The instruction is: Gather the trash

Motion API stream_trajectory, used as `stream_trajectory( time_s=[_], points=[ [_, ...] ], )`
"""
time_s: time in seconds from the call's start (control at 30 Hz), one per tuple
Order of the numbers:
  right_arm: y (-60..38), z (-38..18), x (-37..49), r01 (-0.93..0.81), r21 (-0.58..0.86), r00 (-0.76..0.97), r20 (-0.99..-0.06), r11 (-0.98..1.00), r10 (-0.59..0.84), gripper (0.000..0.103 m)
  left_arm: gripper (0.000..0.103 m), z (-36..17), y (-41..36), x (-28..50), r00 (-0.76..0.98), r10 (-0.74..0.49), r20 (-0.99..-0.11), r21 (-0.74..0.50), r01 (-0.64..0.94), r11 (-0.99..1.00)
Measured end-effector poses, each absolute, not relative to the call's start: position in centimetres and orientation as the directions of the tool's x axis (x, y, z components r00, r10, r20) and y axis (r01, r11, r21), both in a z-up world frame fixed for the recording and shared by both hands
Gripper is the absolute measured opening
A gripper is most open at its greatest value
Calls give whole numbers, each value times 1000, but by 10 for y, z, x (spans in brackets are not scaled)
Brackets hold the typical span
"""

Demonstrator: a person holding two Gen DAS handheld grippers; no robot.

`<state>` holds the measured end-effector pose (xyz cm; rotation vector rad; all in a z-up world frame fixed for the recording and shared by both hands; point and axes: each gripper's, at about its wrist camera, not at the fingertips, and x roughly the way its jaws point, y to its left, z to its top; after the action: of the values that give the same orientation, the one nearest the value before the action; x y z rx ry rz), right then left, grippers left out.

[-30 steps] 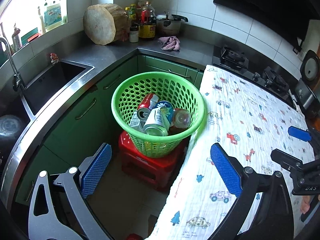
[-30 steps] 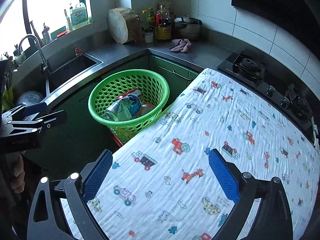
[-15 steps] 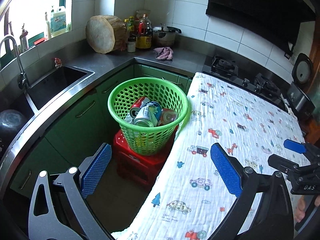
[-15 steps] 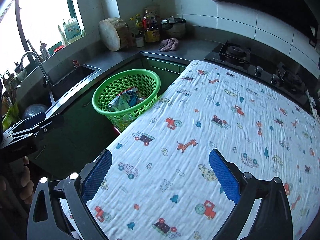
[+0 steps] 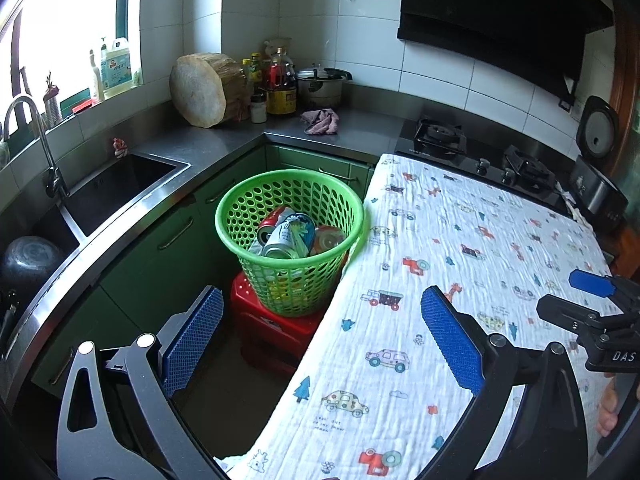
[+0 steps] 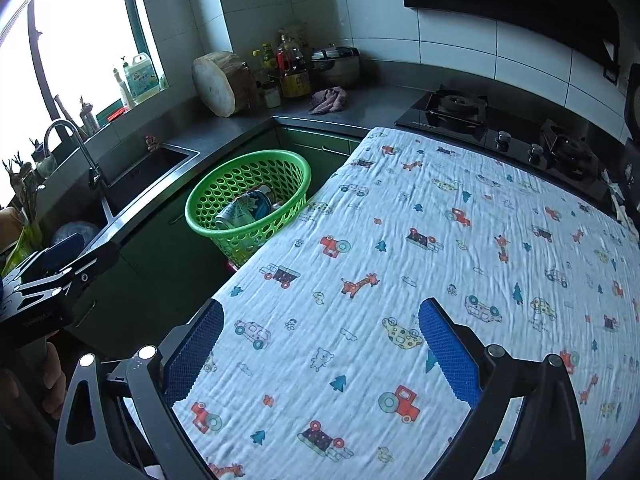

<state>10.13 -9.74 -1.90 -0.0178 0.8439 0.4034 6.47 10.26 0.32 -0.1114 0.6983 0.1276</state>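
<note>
Both tools are being held with their jaws wide apart and nothing between them: the left tool (image 5: pixel 324 340) over the cloth's (image 5: pixel 460 264) left edge, the right tool (image 6: pixel 320 344) above the cloth. The cans (image 5: pixel 292 234) are lying in the green basket (image 5: pixel 240 204), which is being carried on a red stool (image 5: pixel 276 320) just beside the cloth-covered counter.

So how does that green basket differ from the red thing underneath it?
The green basket is round, pierced with holes, and holds crushed cans; the red stool looks squarer, more solid, and holds nothing, only bearing the basket. The basket is in full view from above, while the stool is mostly hidden under it. Both appear to be plastic and sit beside the cloth-covered table.
</note>
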Motion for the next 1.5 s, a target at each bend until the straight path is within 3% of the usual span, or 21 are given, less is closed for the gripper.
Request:
stream_trajectory(
  time_s=[1.5],
  points=[
    [-123,-19,77,-268,137,621,-732,954,280,95,98,2,69,55,773,83,-629,8,-101,995]
  ],
)
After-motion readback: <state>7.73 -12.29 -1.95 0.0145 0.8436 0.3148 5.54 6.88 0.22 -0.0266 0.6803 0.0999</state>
